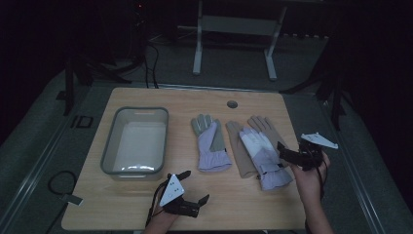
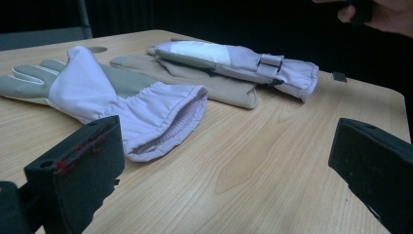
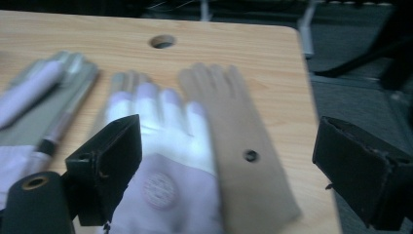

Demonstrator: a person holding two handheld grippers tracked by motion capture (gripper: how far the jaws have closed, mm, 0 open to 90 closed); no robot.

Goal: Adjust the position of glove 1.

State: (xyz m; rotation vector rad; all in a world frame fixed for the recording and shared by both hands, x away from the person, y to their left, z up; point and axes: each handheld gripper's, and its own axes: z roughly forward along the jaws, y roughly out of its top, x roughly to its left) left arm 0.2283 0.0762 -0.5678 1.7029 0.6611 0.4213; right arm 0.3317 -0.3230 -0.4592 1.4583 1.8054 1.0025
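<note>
Two grippers, jaws apart: right gripper [image 1: 287, 155] over lilac glove [image 1: 265, 156], left gripper [image 1: 194, 186] low.

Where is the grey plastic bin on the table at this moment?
In the high view, the grey bin stands on the left part of the table, left of the lilac and green glove and just beyond the left tool.

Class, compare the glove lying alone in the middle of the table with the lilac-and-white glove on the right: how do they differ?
The middle glove lies alone on the wood; the right glove lies across a beige glove. The middle glove has grey-green fingers; the right glove's are white. The right glove's cuff carries a strap; the middle glove's is gathered and plain. Both have lilac cuffs pointing toward the person.
</note>
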